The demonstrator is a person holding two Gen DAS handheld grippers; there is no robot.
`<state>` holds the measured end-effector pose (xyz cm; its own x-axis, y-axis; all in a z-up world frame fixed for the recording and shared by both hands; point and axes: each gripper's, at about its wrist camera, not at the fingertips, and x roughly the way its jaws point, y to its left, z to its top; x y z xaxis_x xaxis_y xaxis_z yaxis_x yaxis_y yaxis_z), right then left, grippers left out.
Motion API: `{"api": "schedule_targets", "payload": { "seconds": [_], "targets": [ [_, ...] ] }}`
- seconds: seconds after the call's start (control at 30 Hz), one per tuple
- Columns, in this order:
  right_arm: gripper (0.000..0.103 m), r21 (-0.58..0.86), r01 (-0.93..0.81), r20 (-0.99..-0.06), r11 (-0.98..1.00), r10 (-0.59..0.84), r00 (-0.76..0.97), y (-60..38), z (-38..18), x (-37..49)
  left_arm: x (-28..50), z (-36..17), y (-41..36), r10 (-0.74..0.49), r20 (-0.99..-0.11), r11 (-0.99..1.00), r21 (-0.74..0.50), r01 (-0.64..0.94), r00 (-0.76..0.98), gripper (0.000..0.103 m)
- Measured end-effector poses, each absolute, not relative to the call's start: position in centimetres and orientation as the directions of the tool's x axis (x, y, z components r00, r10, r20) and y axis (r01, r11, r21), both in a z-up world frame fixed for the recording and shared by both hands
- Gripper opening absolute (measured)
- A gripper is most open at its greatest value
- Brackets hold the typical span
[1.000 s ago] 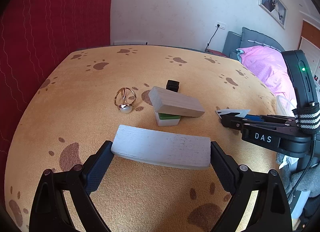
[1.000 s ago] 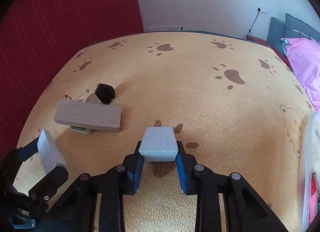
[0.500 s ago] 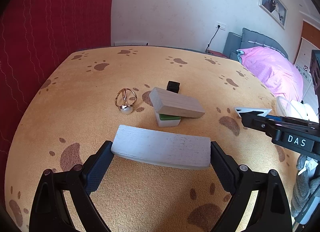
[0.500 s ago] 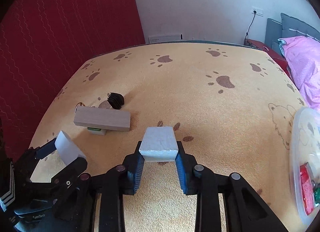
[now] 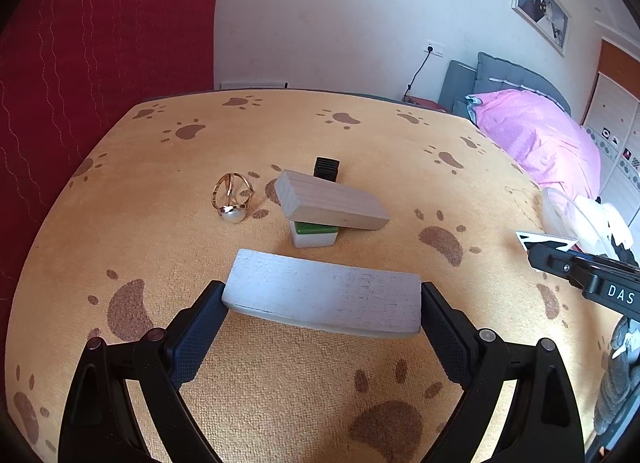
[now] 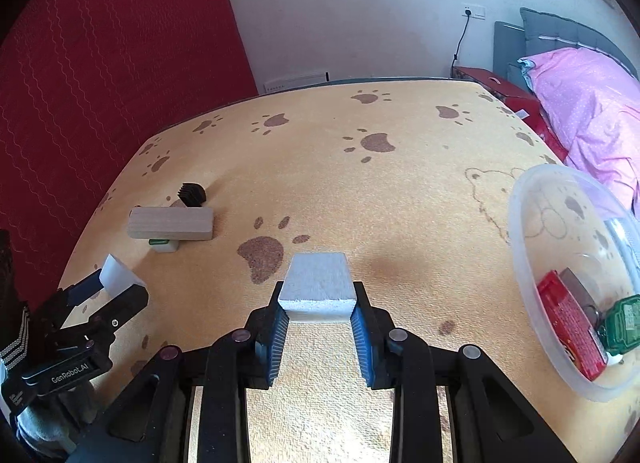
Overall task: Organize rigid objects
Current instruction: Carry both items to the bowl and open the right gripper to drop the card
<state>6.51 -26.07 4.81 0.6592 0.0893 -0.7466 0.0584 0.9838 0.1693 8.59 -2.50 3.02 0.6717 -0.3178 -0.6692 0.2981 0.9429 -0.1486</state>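
You're pinching a white block in your right gripper, pads pressing on its two short sides, block lifted clear of the mat. Your left gripper is doing the same with a second, longer white slab, jaws spread wide and clamped on its ends, hanging low over the mat. So both hands are loaded, and this looks like the carry step: you're hauling pieces toward the clear bowl sitting to the right of your right gripper, which is already holding a red item, a grey piece and a green one.

Next, I'd say, you're needing to bring the right block over the bowl's near rim and only then let the pads part; the bowl is tilted, so a low drop would be safer.

Farther out, the wooden block is lying across a green-and-white tile, with a black ribbed piece just behind and a pearl ring beside. Those are waiting.
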Motion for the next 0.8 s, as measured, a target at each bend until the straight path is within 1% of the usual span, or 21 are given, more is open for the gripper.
{"api": "schedule_targets", "payload": {
  "seconds": [0.37,0.8],
  "targets": [
    [0.032,0.202,0.140,-0.714,0.969,0.048,0.698,-30.4,5.8,4.0,7.0,3.3,-5.6,-0.359,-0.683,0.925,-0.168,0.342,0.636,0.094],
    [0.032,0.263,0.302,-0.672,0.916,-0.051,0.739,-38.1,6.4,1.6,5.2,4.1,-9.8,-0.383,-0.691,0.907,-0.155,0.393,0.612,0.094]
  ]
}}
